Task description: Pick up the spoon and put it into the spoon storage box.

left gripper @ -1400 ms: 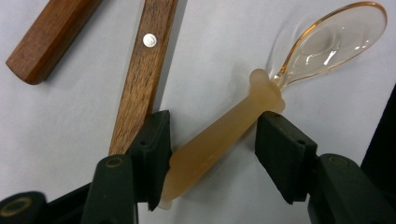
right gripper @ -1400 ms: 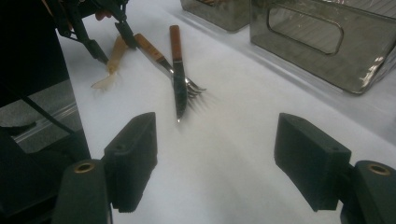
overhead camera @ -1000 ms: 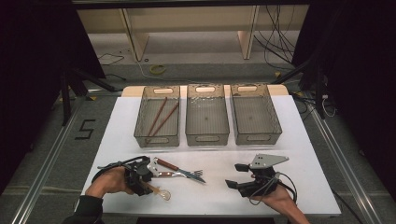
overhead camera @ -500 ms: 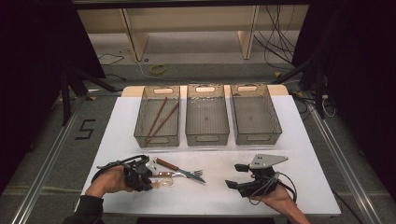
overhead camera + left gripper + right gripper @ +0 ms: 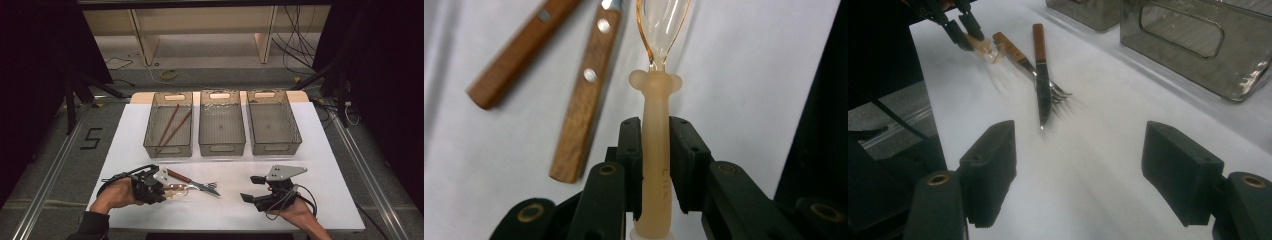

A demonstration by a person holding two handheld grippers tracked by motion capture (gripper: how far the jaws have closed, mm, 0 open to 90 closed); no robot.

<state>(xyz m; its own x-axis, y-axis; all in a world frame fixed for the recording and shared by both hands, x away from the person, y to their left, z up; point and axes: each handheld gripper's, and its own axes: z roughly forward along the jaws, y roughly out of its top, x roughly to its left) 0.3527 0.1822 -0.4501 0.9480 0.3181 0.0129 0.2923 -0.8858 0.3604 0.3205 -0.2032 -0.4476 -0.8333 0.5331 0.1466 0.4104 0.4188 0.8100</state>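
The high view is dim at its sides, where black fills both edges, while the white table [image 5: 320, 150] is evenly lit from above and reads clean, without glare. Shadows there are short and soft, lying close under the three bins [image 5: 221, 122]. The picture is slightly grainy, and fine detail on small things near the front edge of the table is lost.

The left gripper view is bright and a little washed out; the translucent spoon [image 5: 655, 150] is fairly sharp, the wooden handles [image 5: 579, 100] softer.

In the right gripper view the near black pads [image 5: 990, 170] are blurred, the table around them smears, and the top left corner falls into darkness.
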